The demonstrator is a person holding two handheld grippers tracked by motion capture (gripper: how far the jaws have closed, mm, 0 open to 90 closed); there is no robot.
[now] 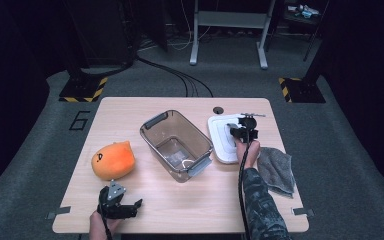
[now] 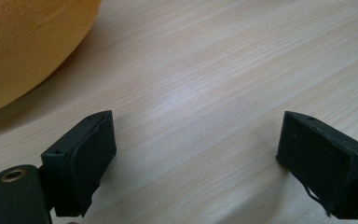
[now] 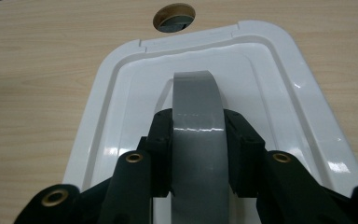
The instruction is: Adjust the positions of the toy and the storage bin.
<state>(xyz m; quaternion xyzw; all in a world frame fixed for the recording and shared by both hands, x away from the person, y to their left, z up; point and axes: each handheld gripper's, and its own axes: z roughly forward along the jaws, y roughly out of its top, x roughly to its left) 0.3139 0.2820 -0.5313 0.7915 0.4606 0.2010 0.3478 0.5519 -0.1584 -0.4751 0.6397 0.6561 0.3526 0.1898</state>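
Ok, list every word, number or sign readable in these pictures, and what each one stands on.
"6": large dark numeral on the grey carpet left of the light wooden table.
Black mark on the round orange plush toy: too small to read.
Nothing else readable.

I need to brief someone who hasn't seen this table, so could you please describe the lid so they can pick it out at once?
Start at the wooden table and find the clear plastic bin in its middle. Just to the right of it, in front of the round hole in the tabletop, lies the lid. It is the only white, flat, rounded rectangle there, with a grey handle that the right claw grips, unlike the crumpled grey cloth beside it.
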